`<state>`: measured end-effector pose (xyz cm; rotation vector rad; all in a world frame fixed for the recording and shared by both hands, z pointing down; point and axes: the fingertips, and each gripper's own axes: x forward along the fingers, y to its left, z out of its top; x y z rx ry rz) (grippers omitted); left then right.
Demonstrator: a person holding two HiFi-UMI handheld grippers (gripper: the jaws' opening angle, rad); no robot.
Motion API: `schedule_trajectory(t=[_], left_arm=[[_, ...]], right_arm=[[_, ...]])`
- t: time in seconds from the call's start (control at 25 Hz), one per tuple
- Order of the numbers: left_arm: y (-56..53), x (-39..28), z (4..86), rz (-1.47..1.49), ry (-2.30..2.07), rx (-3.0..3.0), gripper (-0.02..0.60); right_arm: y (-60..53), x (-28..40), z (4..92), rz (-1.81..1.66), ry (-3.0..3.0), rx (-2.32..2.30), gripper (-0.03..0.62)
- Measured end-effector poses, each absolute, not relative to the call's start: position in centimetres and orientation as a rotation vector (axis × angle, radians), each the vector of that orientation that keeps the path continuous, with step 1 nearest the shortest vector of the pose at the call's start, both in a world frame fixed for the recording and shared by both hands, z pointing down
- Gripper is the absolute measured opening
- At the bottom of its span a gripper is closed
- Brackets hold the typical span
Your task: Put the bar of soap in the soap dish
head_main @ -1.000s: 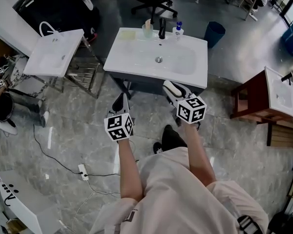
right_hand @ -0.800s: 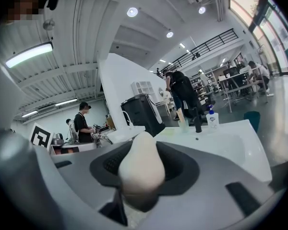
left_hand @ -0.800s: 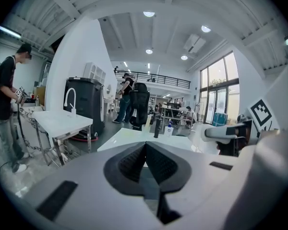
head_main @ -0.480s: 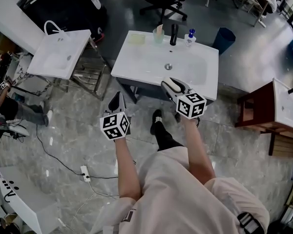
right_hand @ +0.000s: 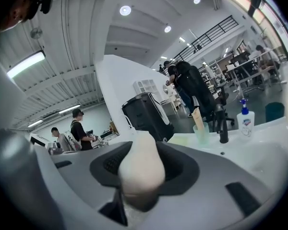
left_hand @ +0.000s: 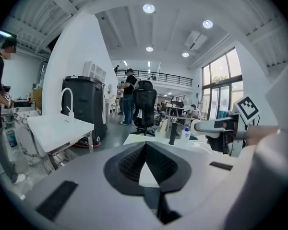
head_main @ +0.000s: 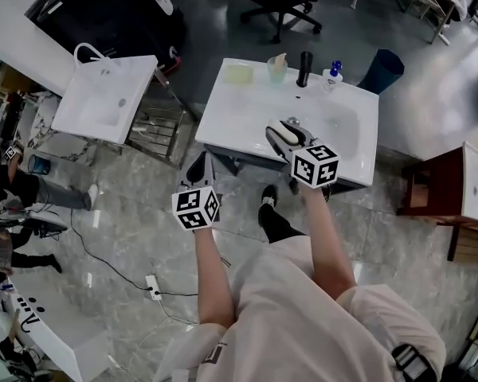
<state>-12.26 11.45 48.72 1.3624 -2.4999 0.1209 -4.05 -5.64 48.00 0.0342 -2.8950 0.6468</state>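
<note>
My right gripper [head_main: 282,131] hangs over the front edge of the white sink [head_main: 247,110] and is shut on a pale bar of soap [head_main: 288,133]. In the right gripper view the soap [right_hand: 141,169] fills the space between the dark jaw pads. The pale green soap dish [head_main: 239,73] lies on the sink's back left corner, far from the soap; the right gripper view shows the dish [right_hand: 180,140] too. My left gripper [head_main: 199,164] is shut and holds nothing, low over the floor left of the sink. Its tips [left_hand: 145,146] meet.
Along the sink's back edge stand a cup [head_main: 277,68], a black tap [head_main: 304,68] and a pump bottle [head_main: 332,74]. A second basin [head_main: 103,94] on a metal rack is at left, a blue bin [head_main: 380,70] behind, a wooden stand [head_main: 430,191] at right, a power strip [head_main: 153,282] on the floor.
The person has stepped toward the sink. The right gripper with the soap now reaches over the sink's front edge; the left gripper stays shut beside it.
</note>
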Motion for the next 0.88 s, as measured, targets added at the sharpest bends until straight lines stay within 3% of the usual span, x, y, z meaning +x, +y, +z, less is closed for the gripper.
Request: schedule_trajectory(t=[0.88], left_arm=[[5.6,-26.6,49.4,0.095,-2.514,1.264,0.006]], right_arm=[[-11.8,-19.3,47.6,0.700,-2.867,-0.078,0.152]])
